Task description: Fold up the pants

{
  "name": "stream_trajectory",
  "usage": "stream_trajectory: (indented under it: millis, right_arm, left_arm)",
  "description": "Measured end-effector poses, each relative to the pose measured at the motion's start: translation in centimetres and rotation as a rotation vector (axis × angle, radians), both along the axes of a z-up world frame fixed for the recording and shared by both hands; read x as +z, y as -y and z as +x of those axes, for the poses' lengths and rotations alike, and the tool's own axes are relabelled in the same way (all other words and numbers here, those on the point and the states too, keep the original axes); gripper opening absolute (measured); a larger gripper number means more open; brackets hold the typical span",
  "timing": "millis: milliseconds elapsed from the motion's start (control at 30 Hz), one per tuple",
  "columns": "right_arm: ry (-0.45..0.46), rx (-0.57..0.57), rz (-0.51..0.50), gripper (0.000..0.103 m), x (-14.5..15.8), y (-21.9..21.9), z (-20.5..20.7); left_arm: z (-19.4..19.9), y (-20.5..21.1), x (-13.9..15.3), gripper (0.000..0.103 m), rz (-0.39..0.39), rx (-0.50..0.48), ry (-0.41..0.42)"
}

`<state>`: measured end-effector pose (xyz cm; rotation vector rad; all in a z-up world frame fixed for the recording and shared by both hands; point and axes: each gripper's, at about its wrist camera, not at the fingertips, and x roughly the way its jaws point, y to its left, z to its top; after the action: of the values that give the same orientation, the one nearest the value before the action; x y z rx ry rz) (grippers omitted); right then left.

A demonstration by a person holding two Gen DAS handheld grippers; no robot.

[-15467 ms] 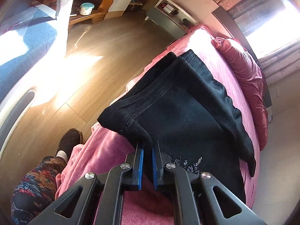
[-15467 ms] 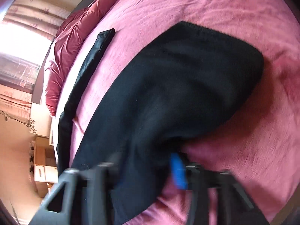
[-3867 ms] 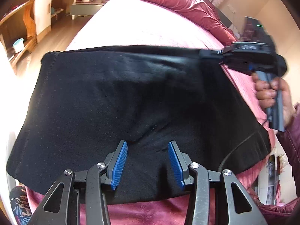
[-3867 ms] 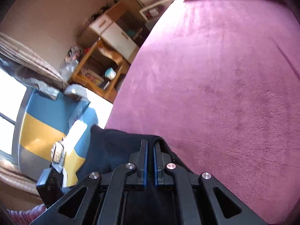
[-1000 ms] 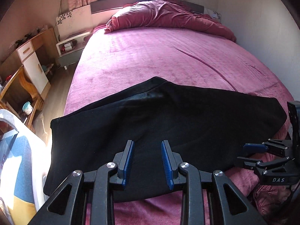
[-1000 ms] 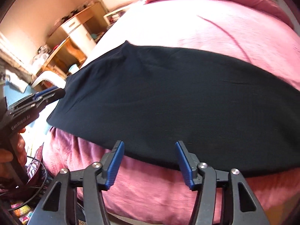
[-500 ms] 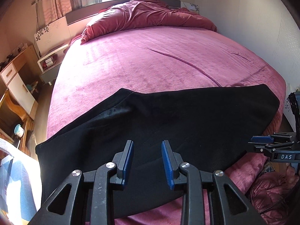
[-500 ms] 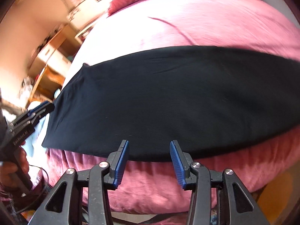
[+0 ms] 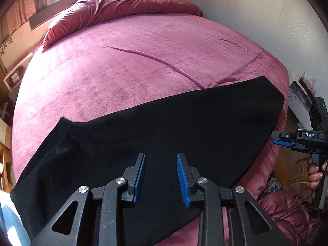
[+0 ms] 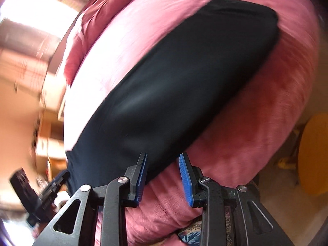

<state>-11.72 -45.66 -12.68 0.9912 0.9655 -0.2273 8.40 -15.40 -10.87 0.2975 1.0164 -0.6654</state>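
1. Left claw: nearest in the left wrist view, blue pads apart w/ a clear gap, nothing clamped. It hangs over the near part of the black pants; can't tell if the tips touch the cloth.
2. Right claw: jaws closing but still apart, nothing gripped. Between the pads only the near hem of the pants & the pink bed cover show; left pad sits over the black edge, right pad over the pink.
3. Pants: one long flat black band laid along the near edge of the bed, from lower left up to a squared end at the right corner. Right wrist view is motion-blurred, so seams etc. can't be read.
4. Person's hand at the far right edge grips the right tool's handle, beside the bed corner.
5. Beyond the pants: bare pink cover w/ a long crease.
6. Farthest: bunched dark-red duvet at the head of the bed, bright window behind.
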Motion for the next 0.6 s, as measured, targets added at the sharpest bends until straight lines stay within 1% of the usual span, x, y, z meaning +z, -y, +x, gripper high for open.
stream_trajectory:
  millis: [100, 200, 300, 400, 467, 600]
  right_arm:
    - [0.017, -0.056, 0.043, 0.031, -0.6, 1.2, -0.7]
    - [0.031, -0.090, 0.082, 0.028, -1.2, 2.5, -0.9]
    - [0.042, -0.110, 0.113, 0.022, -1.6, 3.5, -1.1]
    - [0.047, -0.111, 0.126, 0.016, -1.9, 3.8, -1.4]
    - [0.053, -0.109, 0.126, 0.010, -2.0, 4.0, -1.4]
    - [0.060, -0.087, 0.095, 0.008, -1.9, 3.6, -0.9]
  left_arm:
    - [1.1, 2.3, -0.1, 0.031, -0.018, -0.059, -0.008]
    - [2.7, 4.6, -0.2, 0.031, -0.053, -0.095, -0.036]
    - [4.1, 7.1, -0.4, 0.031, -0.067, -0.132, -0.057]
    - [5.3, 9.6, -1.1, 0.031, -0.054, -0.170, -0.078]
    - [6.0, 11.3, -1.5, 0.032, -0.067, -0.204, -0.095]
    - [7.1, 14.6, -2.4, 0.033, -0.052, -0.268, -0.128]
